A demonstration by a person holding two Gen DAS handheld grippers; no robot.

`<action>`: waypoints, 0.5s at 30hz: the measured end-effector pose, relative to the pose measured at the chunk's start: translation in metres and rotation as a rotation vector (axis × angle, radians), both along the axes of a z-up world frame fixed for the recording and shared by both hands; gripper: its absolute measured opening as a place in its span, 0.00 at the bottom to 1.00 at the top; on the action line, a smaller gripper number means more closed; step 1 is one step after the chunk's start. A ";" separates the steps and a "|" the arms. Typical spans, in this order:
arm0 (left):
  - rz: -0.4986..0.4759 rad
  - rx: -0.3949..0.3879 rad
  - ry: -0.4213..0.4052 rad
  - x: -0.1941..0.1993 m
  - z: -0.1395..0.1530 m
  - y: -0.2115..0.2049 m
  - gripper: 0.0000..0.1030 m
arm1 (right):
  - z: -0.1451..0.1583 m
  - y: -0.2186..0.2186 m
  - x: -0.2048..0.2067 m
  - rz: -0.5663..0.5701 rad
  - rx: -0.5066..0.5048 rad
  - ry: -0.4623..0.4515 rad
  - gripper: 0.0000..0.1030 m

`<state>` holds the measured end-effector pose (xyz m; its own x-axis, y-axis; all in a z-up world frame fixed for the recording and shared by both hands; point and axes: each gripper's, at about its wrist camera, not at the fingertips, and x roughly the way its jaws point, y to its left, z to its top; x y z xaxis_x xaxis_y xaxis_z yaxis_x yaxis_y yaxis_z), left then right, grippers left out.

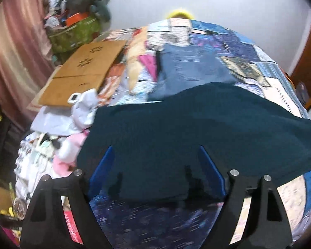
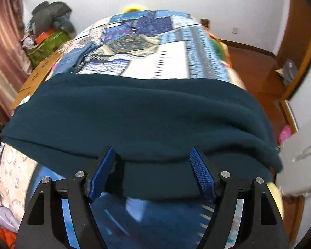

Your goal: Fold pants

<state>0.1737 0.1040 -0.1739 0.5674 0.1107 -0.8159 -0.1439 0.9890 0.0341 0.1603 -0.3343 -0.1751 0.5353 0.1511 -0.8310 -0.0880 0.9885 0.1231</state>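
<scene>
Both jaws stand wide: my left hand-held gripper and right hand-held gripper straddle the teal pants on the bed, gripping nothing; closing now could bunch the near edge.

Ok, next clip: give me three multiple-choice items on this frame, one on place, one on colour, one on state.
1. Where do the pants lie?
A. on the patchwork bedspread
B. on the wooden floor
C. on the cardboard

2. What colour are the pants?
A. pink
B. dark teal
C. yellow

3. How do the right gripper jaws stand?
A. shut on the pants
B. shut on nothing
C. open over the pants' near edge

A: patterned cover shows all round the fabric.
B: dark blue-green cloth in both views.
C: blue pads stand apart, fabric between them unpinched.
</scene>
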 end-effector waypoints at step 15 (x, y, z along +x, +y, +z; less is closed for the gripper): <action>-0.155 0.102 0.060 0.043 -0.037 -0.107 0.87 | 0.000 -0.115 -0.007 -0.357 0.188 -0.015 0.70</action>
